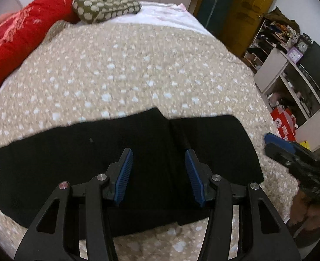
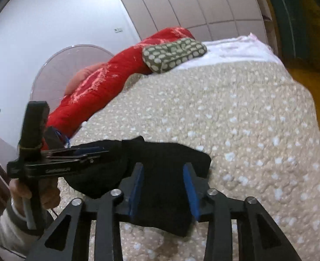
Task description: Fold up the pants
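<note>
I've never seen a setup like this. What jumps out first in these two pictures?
Black pants lie folded flat across a beige speckled bedspread. Over them hang the two open grippers with blue pads, the left gripper and the right gripper. Farther up the bed lie a bright red quilt and a green pillow with pale dots.

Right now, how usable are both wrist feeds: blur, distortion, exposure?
Left wrist: heavy fisheye bend, bedspread smeared by motion, pants a near featureless black, left tongs sharp. Right wrist: same bend, bedspread blurred, pants crushed to black, right tongs sharp, small ceiling glare spot.
</note>
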`<action>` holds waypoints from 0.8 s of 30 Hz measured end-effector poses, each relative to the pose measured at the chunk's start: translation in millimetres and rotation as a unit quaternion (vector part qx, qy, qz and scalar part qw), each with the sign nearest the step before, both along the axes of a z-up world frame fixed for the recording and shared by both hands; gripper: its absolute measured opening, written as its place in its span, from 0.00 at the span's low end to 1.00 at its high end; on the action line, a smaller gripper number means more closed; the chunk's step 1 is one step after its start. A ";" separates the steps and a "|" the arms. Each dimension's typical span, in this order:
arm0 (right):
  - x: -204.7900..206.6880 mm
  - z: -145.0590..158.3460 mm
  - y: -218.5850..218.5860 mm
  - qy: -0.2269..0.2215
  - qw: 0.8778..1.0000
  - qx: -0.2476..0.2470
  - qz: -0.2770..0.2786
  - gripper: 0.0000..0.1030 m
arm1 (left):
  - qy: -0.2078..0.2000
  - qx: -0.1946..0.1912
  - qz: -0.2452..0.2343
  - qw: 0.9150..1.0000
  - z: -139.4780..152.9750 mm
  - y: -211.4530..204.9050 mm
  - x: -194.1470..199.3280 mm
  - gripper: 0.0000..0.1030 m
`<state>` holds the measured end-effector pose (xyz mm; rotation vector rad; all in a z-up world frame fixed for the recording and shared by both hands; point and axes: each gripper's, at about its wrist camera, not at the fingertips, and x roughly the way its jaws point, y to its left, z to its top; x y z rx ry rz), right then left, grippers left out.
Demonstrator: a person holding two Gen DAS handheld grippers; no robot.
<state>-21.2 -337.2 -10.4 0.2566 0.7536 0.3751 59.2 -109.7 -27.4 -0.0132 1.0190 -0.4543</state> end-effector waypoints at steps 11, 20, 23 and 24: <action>45.8 -30.5 1.8 0.044 0.997 -0.058 -0.019 0.27 | 0.008 0.034 -0.004 0.999 -30.3 -16.4 -12.9 0.51; -24.1 -41.6 17.1 0.022 0.993 -0.109 0.031 0.27 | 0.004 0.026 0.002 1.000 -31.0 -12.1 -16.4 0.54; -25.1 -27.8 13.1 0.024 0.996 -0.088 0.026 0.27 | 0.003 0.030 0.005 1.000 -25.3 -9.3 -19.7 0.54; -26.7 -21.7 13.1 0.015 0.996 -0.080 0.027 0.27 | 0.001 0.032 0.008 0.999 -23.5 -6.7 -20.6 0.54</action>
